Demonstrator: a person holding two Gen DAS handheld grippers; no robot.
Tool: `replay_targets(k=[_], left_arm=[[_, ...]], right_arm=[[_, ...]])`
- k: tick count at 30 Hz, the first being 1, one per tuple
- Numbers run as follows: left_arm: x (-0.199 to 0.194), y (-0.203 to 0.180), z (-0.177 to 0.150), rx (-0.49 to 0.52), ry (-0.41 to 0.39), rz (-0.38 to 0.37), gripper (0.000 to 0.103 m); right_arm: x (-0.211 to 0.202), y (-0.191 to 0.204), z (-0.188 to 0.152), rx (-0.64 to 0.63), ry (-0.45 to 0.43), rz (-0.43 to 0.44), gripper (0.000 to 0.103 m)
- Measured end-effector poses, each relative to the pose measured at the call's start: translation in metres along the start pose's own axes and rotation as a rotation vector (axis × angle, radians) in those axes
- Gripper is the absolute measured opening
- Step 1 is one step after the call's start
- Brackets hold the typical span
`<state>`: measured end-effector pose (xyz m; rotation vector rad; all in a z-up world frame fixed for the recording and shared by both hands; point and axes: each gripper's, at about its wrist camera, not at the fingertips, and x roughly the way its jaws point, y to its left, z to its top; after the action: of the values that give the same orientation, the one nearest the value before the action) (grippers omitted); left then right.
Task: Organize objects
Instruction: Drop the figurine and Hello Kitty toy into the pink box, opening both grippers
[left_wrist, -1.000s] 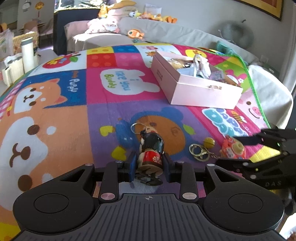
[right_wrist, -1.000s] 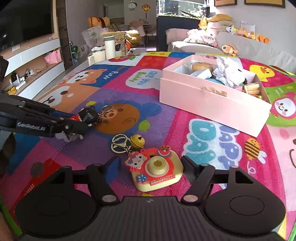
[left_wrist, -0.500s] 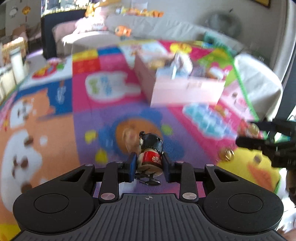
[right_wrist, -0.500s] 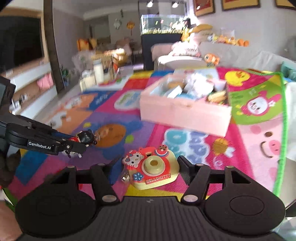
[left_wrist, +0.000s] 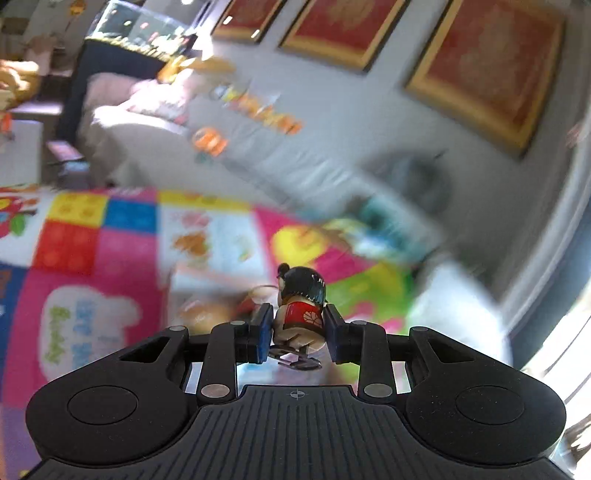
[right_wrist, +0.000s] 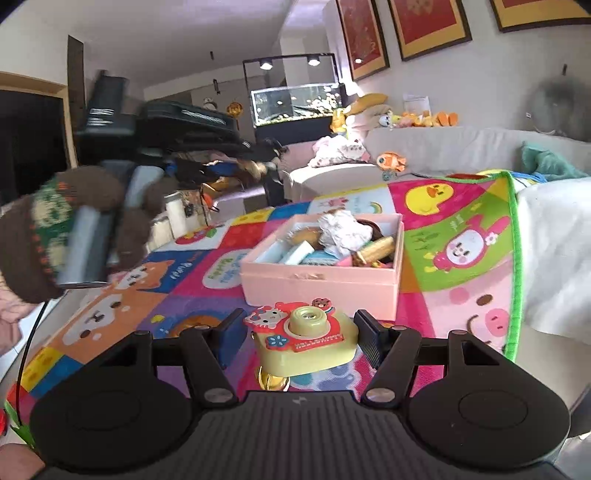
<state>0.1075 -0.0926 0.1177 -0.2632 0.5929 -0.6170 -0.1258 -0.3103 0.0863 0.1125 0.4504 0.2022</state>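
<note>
Two toys ride aloft: the left gripper (left_wrist: 298, 332) pinches a small black-haired, red-robed doll figurine (left_wrist: 301, 314); the right gripper (right_wrist: 301, 338) clamps a yellow toy-camera keychain (right_wrist: 303, 341), whose dangling bell could snag the open pink cardboard box (right_wrist: 321, 284).

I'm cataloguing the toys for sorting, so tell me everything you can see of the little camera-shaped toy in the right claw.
The camera toy is a small pale-yellow block, seemingly plastic or rubber, with a red front plate, a round yellowish lens, a white cat face at its upper left corner and a small brown figure on top. White lettering runs along its lower edge. A gold bell hangs beneath it. It sits lens-forward, lifted off the mat, clamped at its sides by the right claw, in front of the pink box.
</note>
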Motion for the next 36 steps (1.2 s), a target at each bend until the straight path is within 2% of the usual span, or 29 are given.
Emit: replay_targets(k=[2,4,11,16,19,22,25,28,31,33,36], left_arm=[[0.015,0.003,-0.012,0.053,0.04,0.072,0.03],[0.012,0.013,-0.021,0.062,0.027,0.089,0.03],[-0.022,0.054,-0.032,0.007,-0.028,0.083,0.03],[-0.042,0.064,-0.06,0.029,-0.006,0.044,0.03],[-0.045,0.063,-0.076,0.083,0.027,0.044,0.03],[-0.045,0.059,-0.082,0.113,0.047,0.041,0.03],[-0.044,0.059,-0.081,0.097,0.05,0.016,0.03],[-0.047,0.065,-0.082,0.078,0.047,0.03,0.03],[-0.049,0.077,-0.083,0.045,0.049,0.05,0.03],[-0.048,0.085,-0.083,0.027,0.054,0.061,0.03],[-0.041,0.09,-0.077,-0.006,0.069,0.078,0.03]], right_arm=[[0.003,-0.003,-0.001,0.0,0.013,-0.019,0.064],[0.006,-0.008,-0.002,0.005,0.023,-0.033,0.064],[0.021,-0.013,0.011,0.024,0.033,-0.072,0.064],[0.037,-0.014,0.035,0.03,0.048,-0.087,0.064],[0.051,-0.015,0.055,0.028,0.052,-0.085,0.064],[0.07,-0.017,0.091,0.043,0.032,-0.088,0.064],[0.092,-0.018,0.13,0.068,-0.006,-0.089,0.064],[0.124,-0.024,0.158,0.105,0.011,-0.071,0.068],[0.141,-0.029,0.156,0.126,0.035,-0.1,0.068],[0.142,-0.031,0.143,0.109,0.054,-0.113,0.068],[0.142,-0.031,0.113,0.036,0.106,-0.176,0.068]])
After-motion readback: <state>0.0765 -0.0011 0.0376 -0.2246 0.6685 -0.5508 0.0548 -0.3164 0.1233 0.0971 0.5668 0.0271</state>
